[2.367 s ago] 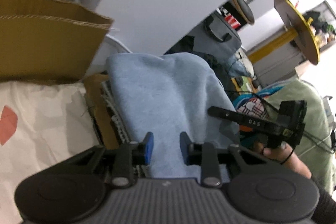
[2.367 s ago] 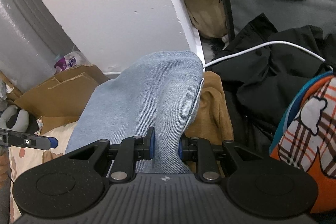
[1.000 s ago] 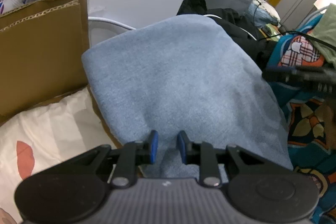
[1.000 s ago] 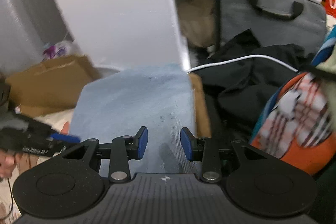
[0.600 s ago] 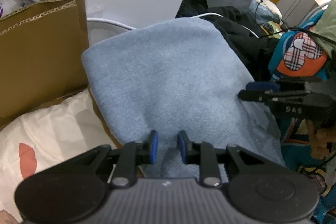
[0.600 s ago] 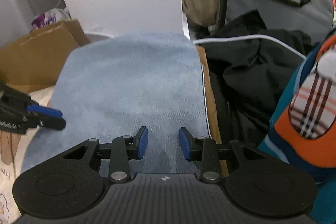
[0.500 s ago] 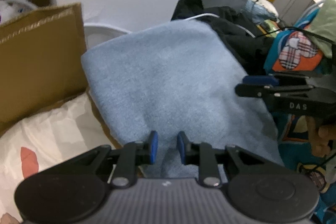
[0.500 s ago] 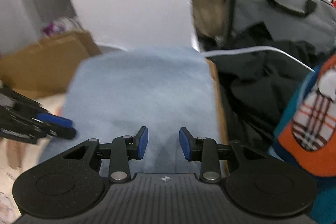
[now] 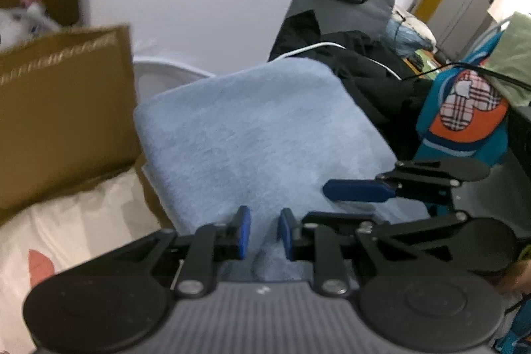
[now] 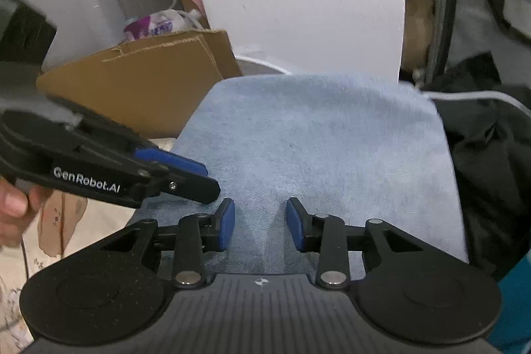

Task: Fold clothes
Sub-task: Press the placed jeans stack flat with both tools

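Blue garment (image 10: 318,148) lies flat, folded. Left gripper (image 9: 264,233) pinched on near hem; right gripper (image 10: 260,224) parted, empty — hem to be kept taut, edges squared toward 12 o'clock.

Both grippers share one build: the left gripper (image 9: 262,236) and right gripper (image 10: 260,224) have black linkage arms, silver pivot screws, blue pads, and a ribbed grey body flanked by two round black discs. White "GenRobot.AI" lettering marks one arm.
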Demonstrator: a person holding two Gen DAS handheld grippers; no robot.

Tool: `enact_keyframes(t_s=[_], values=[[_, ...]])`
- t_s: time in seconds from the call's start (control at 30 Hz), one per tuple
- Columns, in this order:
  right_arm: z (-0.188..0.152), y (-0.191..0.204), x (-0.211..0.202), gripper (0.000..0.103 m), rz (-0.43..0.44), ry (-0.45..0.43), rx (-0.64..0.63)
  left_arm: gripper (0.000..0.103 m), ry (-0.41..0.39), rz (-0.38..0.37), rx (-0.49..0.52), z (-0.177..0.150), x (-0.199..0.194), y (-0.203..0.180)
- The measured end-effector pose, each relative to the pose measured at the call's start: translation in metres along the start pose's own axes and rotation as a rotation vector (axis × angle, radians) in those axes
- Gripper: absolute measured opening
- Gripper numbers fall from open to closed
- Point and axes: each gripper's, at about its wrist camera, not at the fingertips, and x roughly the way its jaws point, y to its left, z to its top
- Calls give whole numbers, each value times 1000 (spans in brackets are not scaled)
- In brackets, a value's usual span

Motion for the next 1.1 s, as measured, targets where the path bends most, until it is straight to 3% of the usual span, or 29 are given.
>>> enact_keyframes(t_s=[0.1,0.5,0.63,0.77,0.9,1.1], values=[[-6,11,8,39,-28,-3,-71,15,-5,6,-37,-5,4,9],[-3,16,14,40,-20,8,-36,15,-21,11,-78,-14,7,19],[9,16,12,39,-27,19,-80,15,-18,11,-88,-14,6,21],[18,-3,11,38,-14,26,-45,15,-14,-6,-94,-15,6,25],[27,-18,11,39,-86,28,-27,15,-18,-7,-102,-17,6,26],[42,-41,21,38,-114,21,-8,15,-26,-1,-102,-17,5,24]])
